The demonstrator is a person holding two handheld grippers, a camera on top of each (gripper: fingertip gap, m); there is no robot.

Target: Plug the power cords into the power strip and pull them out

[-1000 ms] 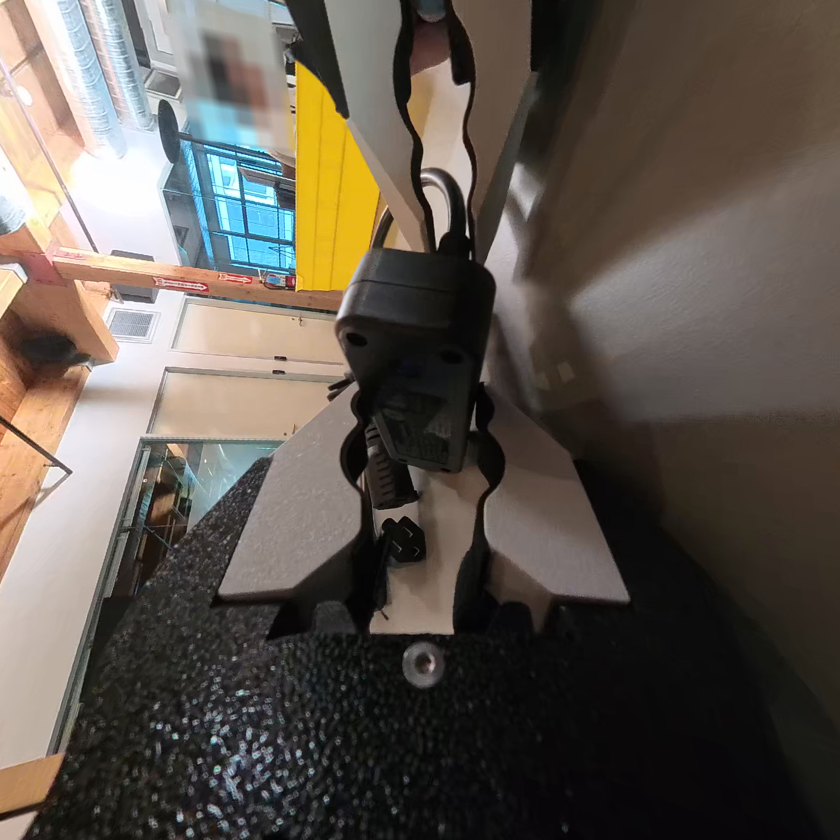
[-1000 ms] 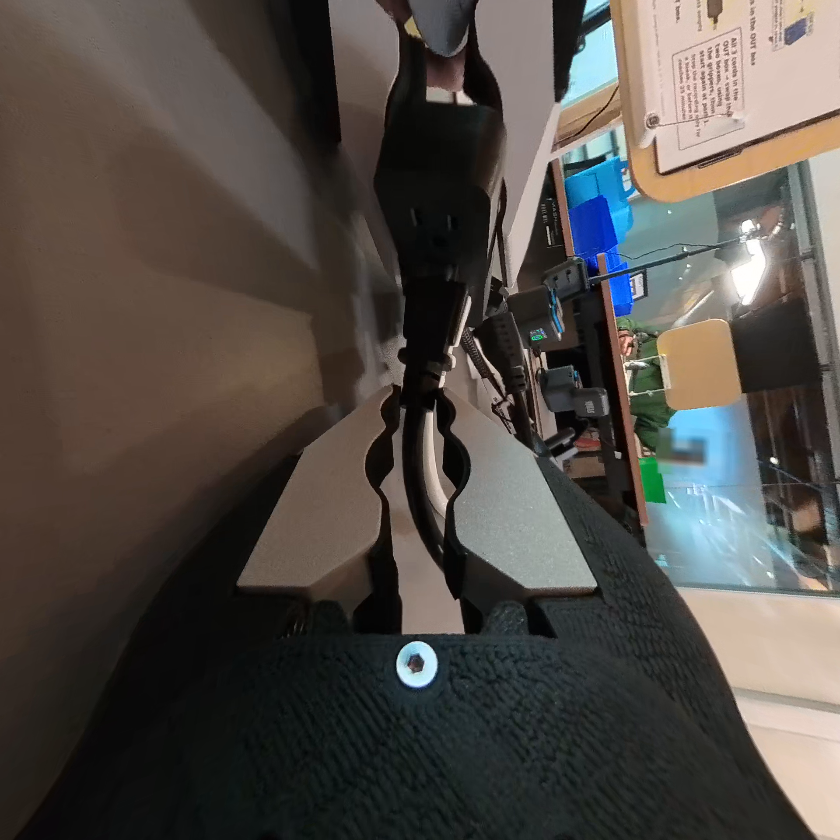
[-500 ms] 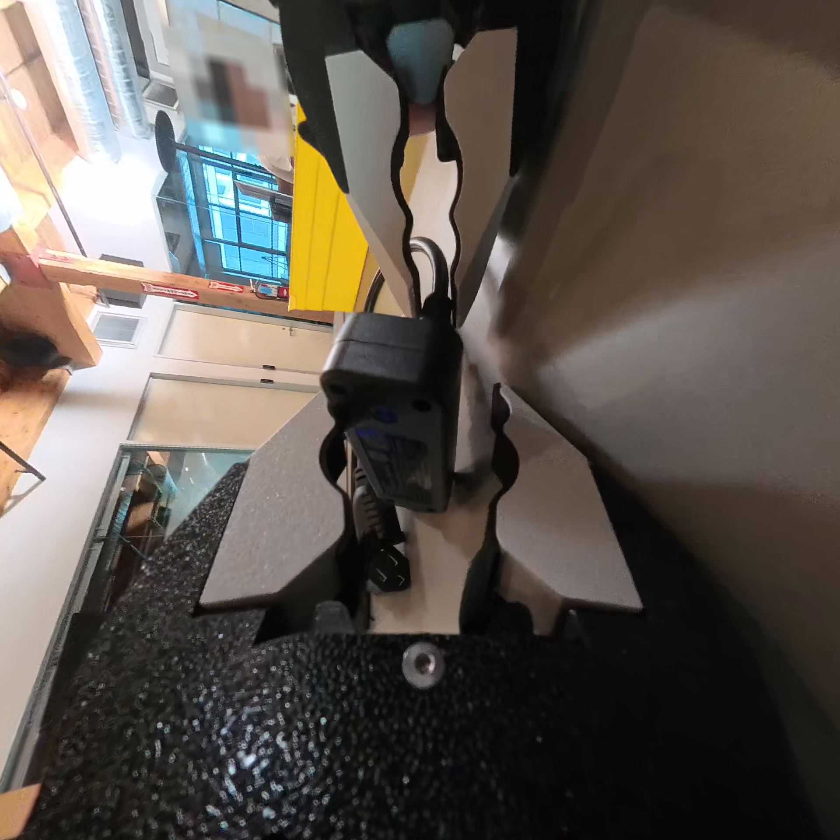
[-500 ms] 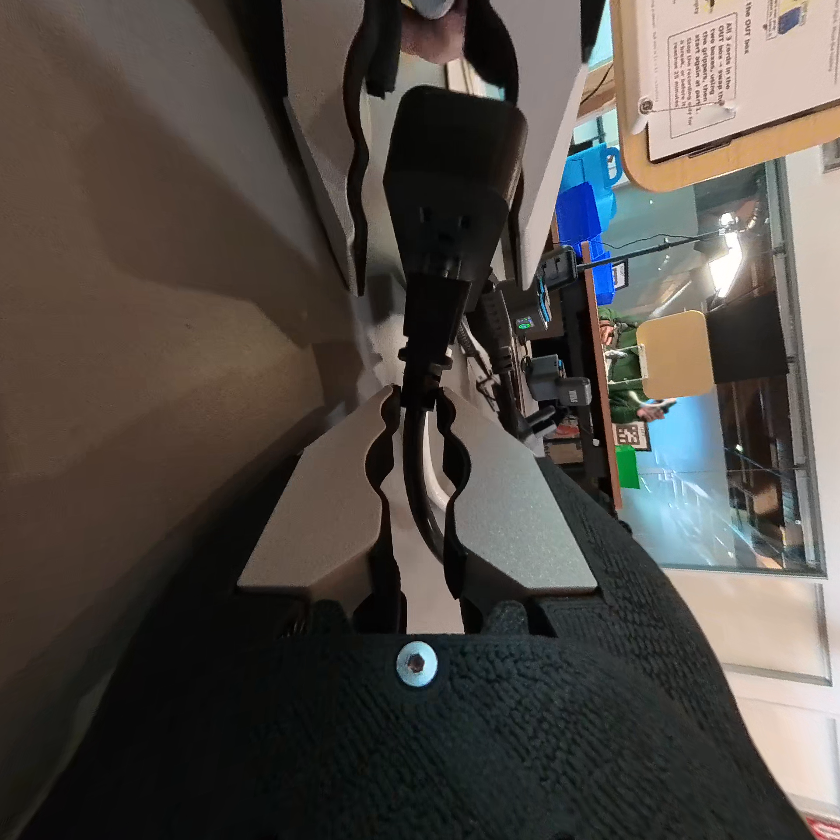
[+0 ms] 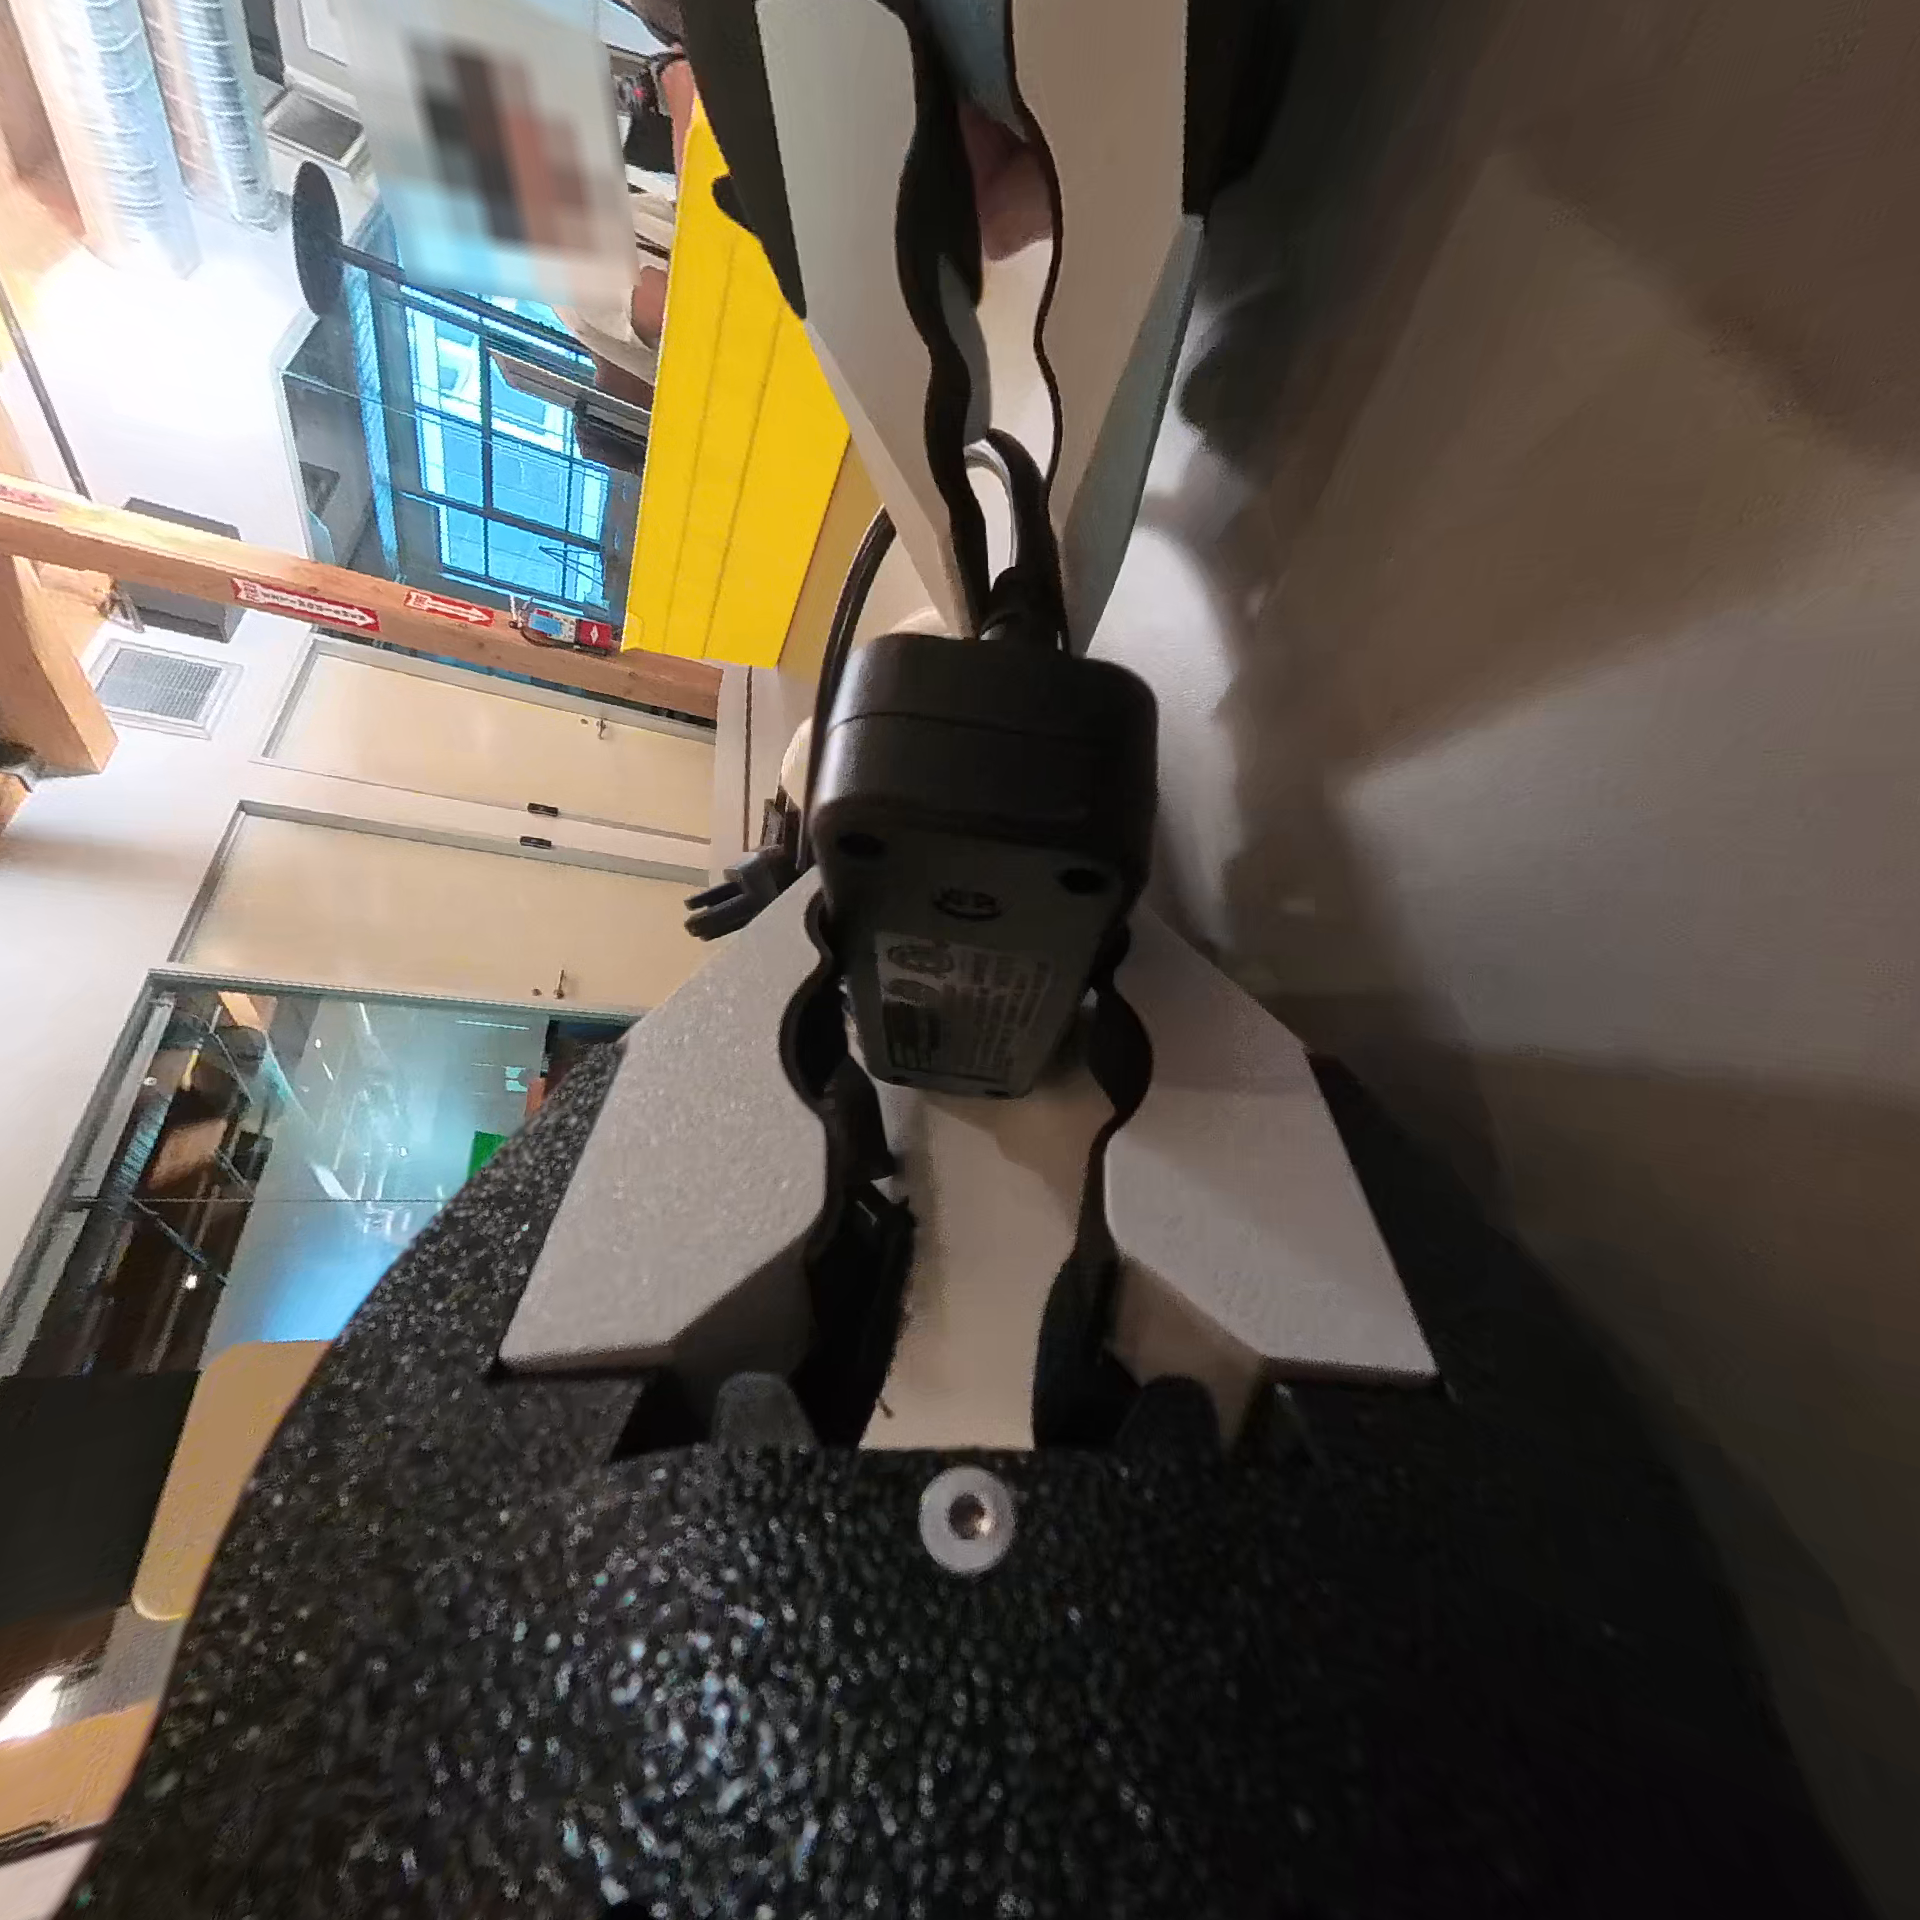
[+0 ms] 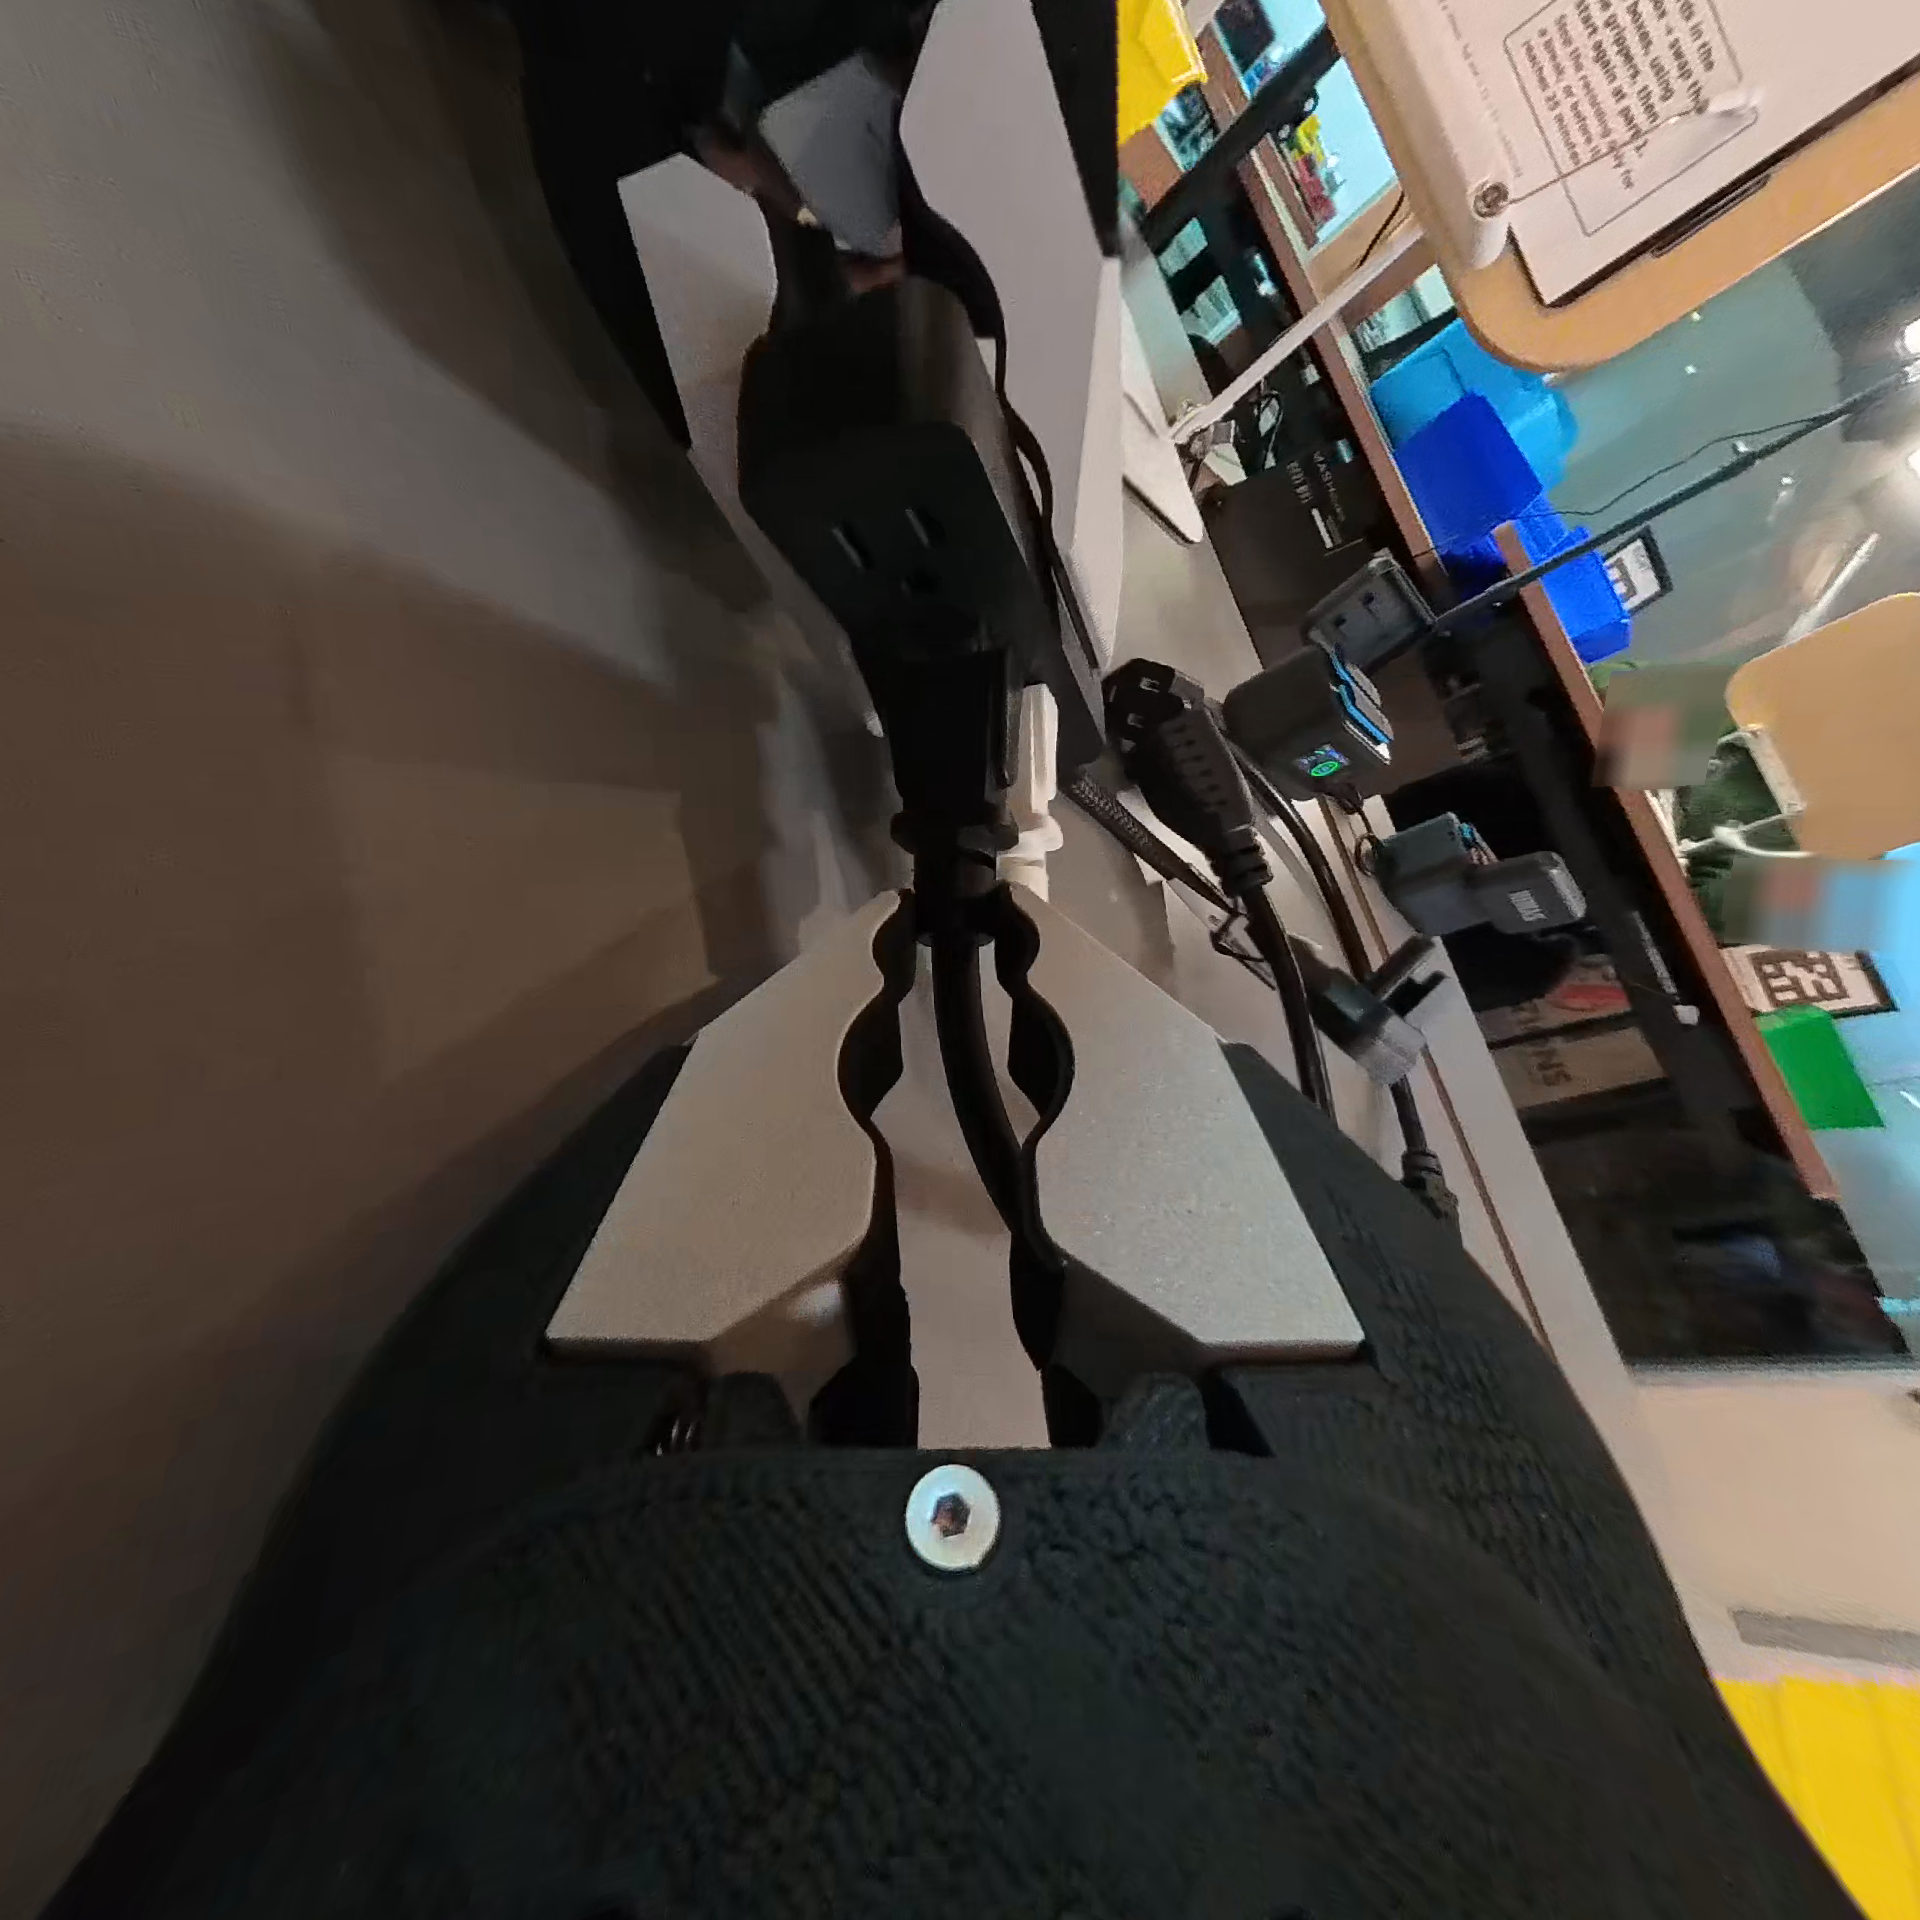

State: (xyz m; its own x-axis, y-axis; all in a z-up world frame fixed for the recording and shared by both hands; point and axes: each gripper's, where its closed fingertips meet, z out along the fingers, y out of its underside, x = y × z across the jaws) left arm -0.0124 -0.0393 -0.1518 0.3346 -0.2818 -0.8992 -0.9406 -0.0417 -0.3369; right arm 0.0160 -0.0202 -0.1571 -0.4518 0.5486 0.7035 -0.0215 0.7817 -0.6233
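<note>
A black power strip (image 5: 977, 831) is held in the air with its labelled underside toward the left wrist view. My left gripper (image 5: 971, 935) is shut on its near end. In the right wrist view the strip's (image 6: 894, 520) outlet face shows, with a black plug (image 6: 951, 727) seated in it. My right gripper (image 6: 958, 909) is shut on the black power cord (image 6: 966, 1039) just behind the plug. Each gripper faces the other: the right one (image 5: 1013, 582) shows at the top of the left wrist view, the left one (image 6: 852, 260) at the top of the right wrist view.
The grey table (image 6: 312, 727) runs along one side of both tilted views. A second black plug (image 6: 1174, 727), a white plug (image 6: 1034, 769), small black chargers (image 6: 1309, 717) and blue bins (image 6: 1486, 468) lie toward the table's far side. A yellow panel (image 5: 727, 416) stands behind.
Half a second ago the strip sat loose between my left fingers; now they pinch it. The plug has stayed in the strip. Both grippers have tilted and the strip has swung with them.
</note>
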